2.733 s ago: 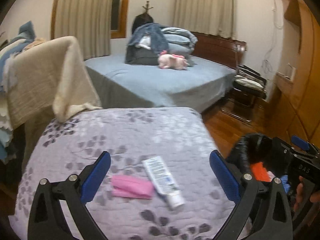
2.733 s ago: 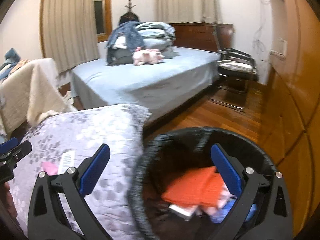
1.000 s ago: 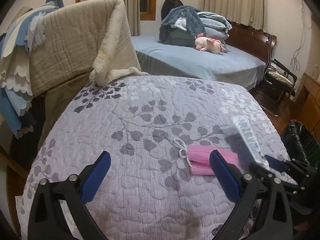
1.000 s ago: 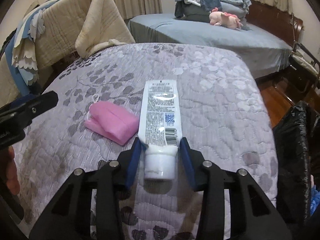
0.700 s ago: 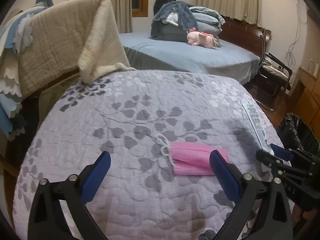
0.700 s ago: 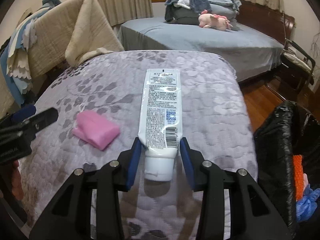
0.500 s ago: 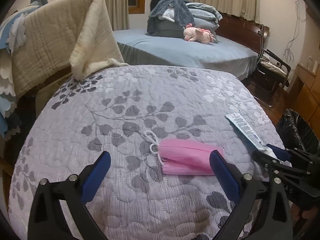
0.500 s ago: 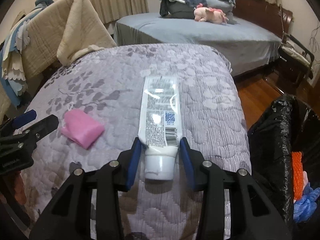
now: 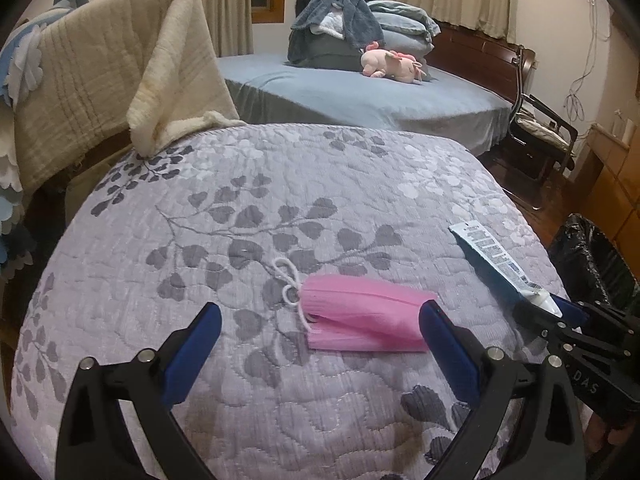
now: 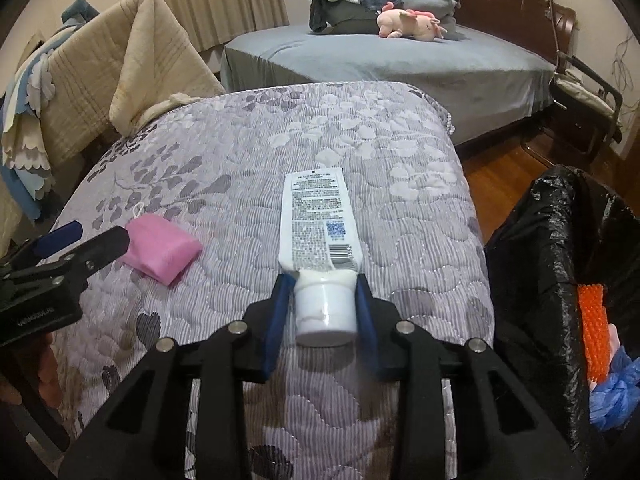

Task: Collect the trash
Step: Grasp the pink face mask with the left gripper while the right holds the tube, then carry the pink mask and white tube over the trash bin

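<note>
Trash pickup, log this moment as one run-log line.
right gripper: shut on tube cap | left gripper: open, near pink mask | bin: right of quilt

My left gripper (image 9: 320,344) and right gripper (image 10: 323,307) are matte black frames with silver screws and blue finger pads (image 9: 448,354); white "DAS" lettering marks one body.

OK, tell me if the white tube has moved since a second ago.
Yes. The white tube, clamped in the right gripper, has shifted right, away from the pink mask, toward the black bin bag.
</note>
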Tool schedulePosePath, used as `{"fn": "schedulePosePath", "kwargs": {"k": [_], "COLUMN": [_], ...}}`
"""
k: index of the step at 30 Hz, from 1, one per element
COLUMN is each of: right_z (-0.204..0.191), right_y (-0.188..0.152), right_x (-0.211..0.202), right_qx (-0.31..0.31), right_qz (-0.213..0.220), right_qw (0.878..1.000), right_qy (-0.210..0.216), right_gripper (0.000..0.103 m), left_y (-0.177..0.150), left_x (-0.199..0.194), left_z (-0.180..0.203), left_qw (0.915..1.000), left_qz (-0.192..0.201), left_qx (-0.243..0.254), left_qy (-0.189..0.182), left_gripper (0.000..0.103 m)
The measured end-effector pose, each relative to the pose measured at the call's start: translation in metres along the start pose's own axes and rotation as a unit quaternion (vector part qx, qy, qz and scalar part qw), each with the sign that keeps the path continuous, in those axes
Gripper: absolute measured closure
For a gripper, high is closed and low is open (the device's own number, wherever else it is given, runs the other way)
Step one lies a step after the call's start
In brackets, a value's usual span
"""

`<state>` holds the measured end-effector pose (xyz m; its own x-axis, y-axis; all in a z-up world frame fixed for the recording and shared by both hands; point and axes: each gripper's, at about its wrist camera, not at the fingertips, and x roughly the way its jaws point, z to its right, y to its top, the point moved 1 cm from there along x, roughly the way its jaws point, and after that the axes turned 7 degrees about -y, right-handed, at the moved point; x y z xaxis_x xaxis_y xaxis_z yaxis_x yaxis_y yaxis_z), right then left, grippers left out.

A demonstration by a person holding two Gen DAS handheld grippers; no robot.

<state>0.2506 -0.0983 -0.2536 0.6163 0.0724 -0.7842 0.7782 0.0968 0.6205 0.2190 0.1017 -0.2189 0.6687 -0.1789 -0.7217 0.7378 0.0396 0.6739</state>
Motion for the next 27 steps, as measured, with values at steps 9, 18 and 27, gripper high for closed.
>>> {"fn": "schedulePosePath", "kwargs": {"k": [9,18,27], "right_z": [0.010,0.012,0.011], "right_y": [0.008,0.010,0.012], "right_x": [-0.001,-0.003,-0.015], "right_qx": [0.006,0.006,0.004], "right_qz": [0.004,0.010,0.024], "right_qw": [1.000,1.000,1.000], "right_qy": [-0.007,-0.007,-0.002], "right_gripper": [0.071,0.071,0.071], "left_y": [0.000,-0.003,0.002], "left_x": [0.028,0.035,0.020], "left_z": [0.008,0.023,0.036], "left_qw": [0.9992,0.9981,0.9975], "left_qz": [-0.027,-0.039,-0.023], "left_qx": [-0.006,0.009,0.027], "left_qy": [-0.028,-0.046,-0.061], "left_gripper": [0.018,0.045,0.091]}}
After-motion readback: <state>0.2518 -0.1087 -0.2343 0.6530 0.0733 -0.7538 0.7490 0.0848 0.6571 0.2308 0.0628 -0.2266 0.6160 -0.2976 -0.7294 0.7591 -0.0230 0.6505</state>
